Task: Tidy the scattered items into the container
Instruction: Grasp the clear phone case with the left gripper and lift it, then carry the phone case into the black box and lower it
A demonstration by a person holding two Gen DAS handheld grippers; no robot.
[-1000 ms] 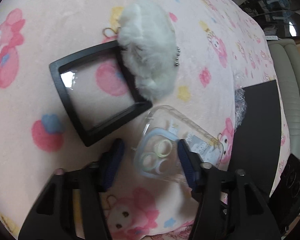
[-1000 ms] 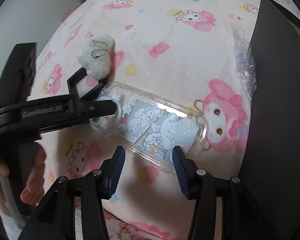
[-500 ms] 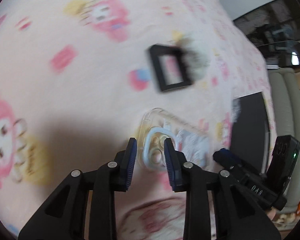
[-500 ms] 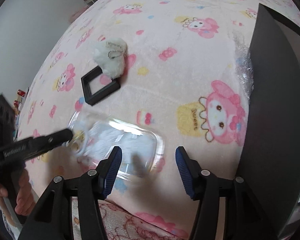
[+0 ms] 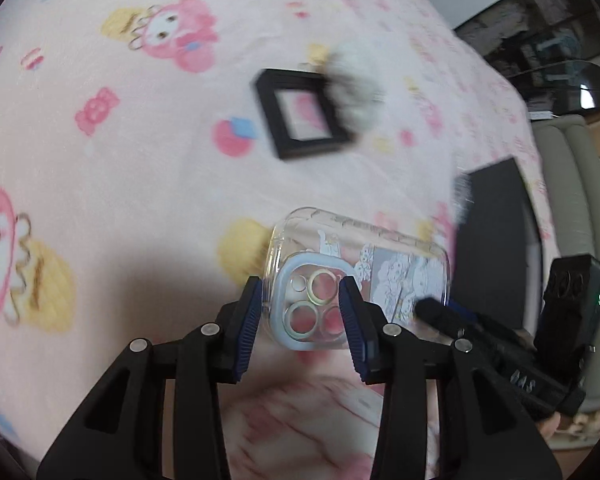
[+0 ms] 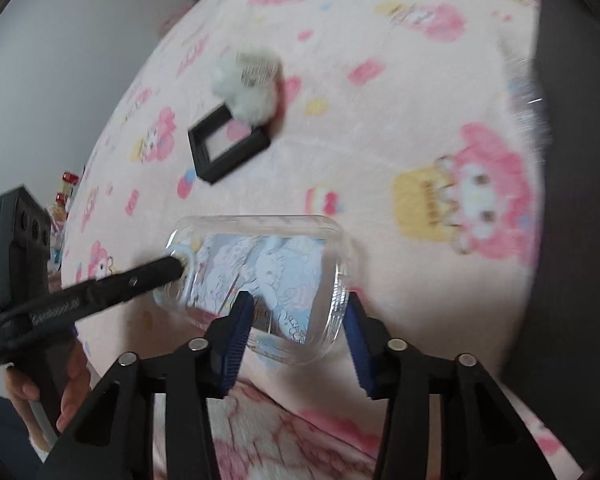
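- clear phone case (image 6: 260, 276) lies between the closing right gripper (image 6: 298, 340) pads
- left gripper (image 6: 172, 268) tip at its camera end
- black frame (image 6: 228, 146) under white pompom (image 6: 248, 84), on pink blanket (image 6: 380, 160)

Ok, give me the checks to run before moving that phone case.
1. Phone case between the left gripper fingers: ok, at the camera end; jaws opening.
2. Case between the right gripper fingers: ok; jaws closing.
3. Firm pad contact at either end: cannot tell.
4. Container ready: cannot tell; only a black surface shows.
5. Other items tidied: not ok; the black frame and fluffy white keychain lie on the blanket.
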